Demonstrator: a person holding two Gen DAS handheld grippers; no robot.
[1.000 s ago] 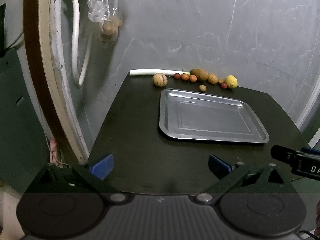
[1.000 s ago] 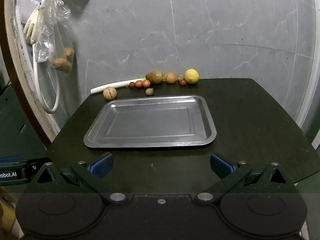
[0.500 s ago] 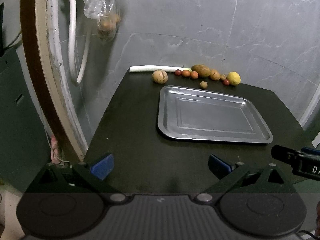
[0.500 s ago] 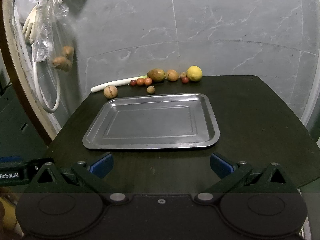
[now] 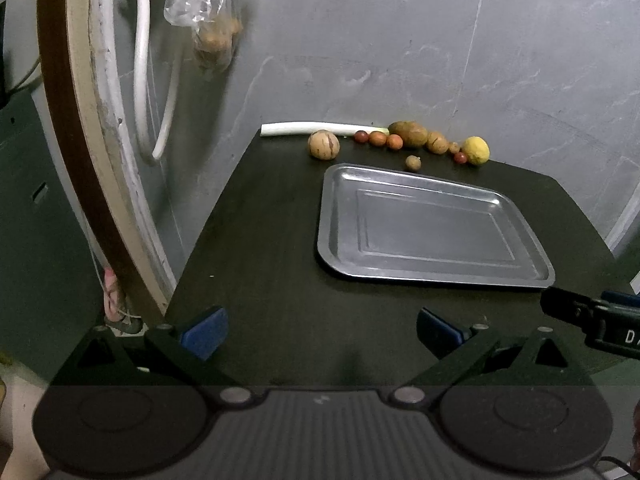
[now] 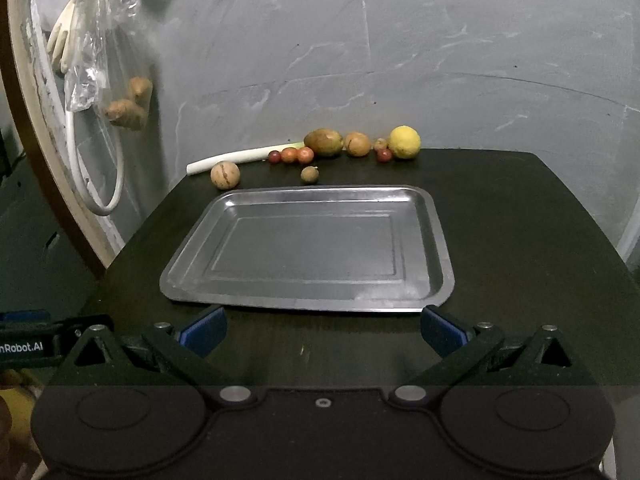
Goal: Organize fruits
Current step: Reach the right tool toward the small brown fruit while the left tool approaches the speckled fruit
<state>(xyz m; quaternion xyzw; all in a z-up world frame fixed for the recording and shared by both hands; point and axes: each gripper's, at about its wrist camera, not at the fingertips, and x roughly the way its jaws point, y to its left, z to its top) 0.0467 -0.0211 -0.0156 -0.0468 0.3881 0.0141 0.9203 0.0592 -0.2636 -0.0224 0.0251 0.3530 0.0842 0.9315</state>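
An empty metal tray (image 6: 436, 240) (image 5: 532, 256) lies on a black table (image 6: 520, 216). Behind it, along the wall, runs a row of produce: a round tan fruit (image 6: 225, 175) (image 5: 323, 143), a small brown fruit (image 6: 309, 174) (image 5: 413, 163), three small red-orange fruits (image 6: 289, 155), a brown oval fruit (image 6: 323, 142) (image 5: 408, 133), a tan fruit (image 6: 357, 143), a small red one (image 6: 383, 155) and a yellow lemon (image 6: 405, 142) (image 5: 475, 150). My left gripper (image 5: 320, 334) is open over the table's near left. My right gripper (image 6: 322, 330) is open just before the tray's near edge. Both hold nothing.
A white leek stalk (image 6: 244, 156) (image 5: 316, 128) lies against the grey wall. On the left hang a plastic bag with ginger (image 6: 124, 108) (image 5: 212, 36), a white hose (image 6: 92, 176) and gloves (image 6: 60, 44), beside a curved wooden edge (image 5: 80, 140). The right gripper's body (image 5: 592, 316) shows in the left view.
Both grippers have drifted slightly, so the tray and fruit row sit a little differently in each view. Nothing was taken hold of; both stay open.
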